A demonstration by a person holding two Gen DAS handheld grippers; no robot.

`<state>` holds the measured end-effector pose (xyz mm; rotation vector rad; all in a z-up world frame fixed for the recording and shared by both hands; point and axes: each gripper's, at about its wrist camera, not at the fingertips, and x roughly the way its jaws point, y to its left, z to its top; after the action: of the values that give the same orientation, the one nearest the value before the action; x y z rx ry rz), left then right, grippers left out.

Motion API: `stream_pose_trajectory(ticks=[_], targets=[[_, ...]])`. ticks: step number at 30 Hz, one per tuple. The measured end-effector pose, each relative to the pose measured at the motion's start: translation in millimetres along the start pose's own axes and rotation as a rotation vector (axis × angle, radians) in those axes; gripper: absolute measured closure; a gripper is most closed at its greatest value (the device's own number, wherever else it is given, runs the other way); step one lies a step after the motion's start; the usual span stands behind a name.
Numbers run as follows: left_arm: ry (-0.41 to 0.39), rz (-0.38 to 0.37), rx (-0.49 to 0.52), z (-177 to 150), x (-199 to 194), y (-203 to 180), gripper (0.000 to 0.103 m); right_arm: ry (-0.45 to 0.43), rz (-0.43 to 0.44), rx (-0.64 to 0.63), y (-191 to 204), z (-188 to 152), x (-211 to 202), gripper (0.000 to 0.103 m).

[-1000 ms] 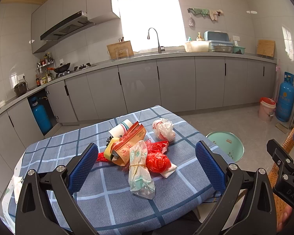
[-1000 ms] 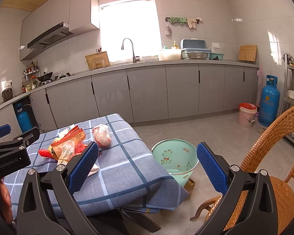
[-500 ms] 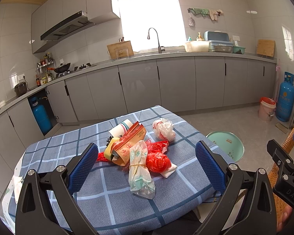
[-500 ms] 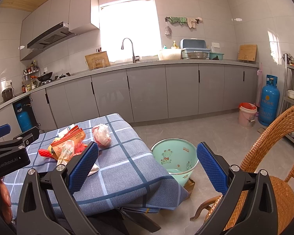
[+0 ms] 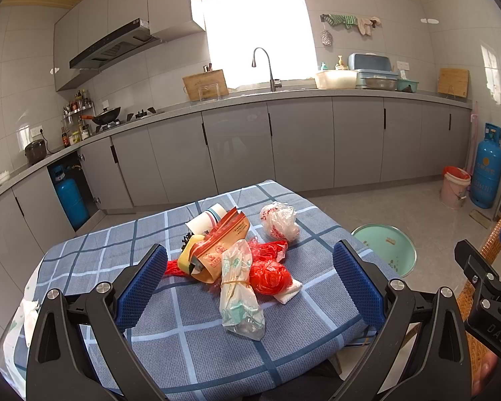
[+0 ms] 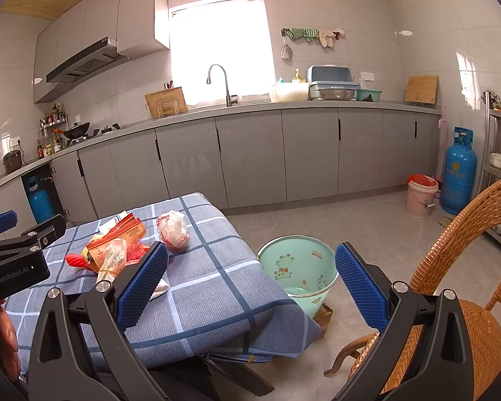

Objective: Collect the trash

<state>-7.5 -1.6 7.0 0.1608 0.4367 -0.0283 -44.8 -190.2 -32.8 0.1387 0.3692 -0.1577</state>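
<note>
Two grippers are held above the near edge of a table [image 5: 83,260] covered in blue checked cloth. Left gripper [image 5: 250,284]: jaws spread wide, nothing held. Right gripper [image 6: 252,282]: jaws spread wide, nothing held. Trash pile [image 5: 237,254] is heaped mid-table: orange snack pouch [image 5: 222,245], red plastic bag [image 5: 270,275], clear tied bag [image 5: 238,295], paper cup [image 5: 205,219]. Crumpled white bag [image 5: 280,220] lies just beside the heap. Green bin [image 6: 297,269] stands on the floor beside the table.

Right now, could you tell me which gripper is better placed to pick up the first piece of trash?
Left, probably. The left gripper is open and frames the trash pile between its fingers; the right gripper, also open, faces the green bin beside the table.
</note>
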Motion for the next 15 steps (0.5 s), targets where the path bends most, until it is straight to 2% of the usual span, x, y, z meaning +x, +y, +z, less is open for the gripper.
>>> stream_pose_trajectory(ticks=[9,15], targets=[[0.016,0.0,0.001,0,4,1,0.005,-0.001,0.035,0.01,6,-2,11,0.005],[0.076,0.029,-0.029,-7,33,23,0.005,0.017,0.048,-0.033,25,0,41,0.005]])
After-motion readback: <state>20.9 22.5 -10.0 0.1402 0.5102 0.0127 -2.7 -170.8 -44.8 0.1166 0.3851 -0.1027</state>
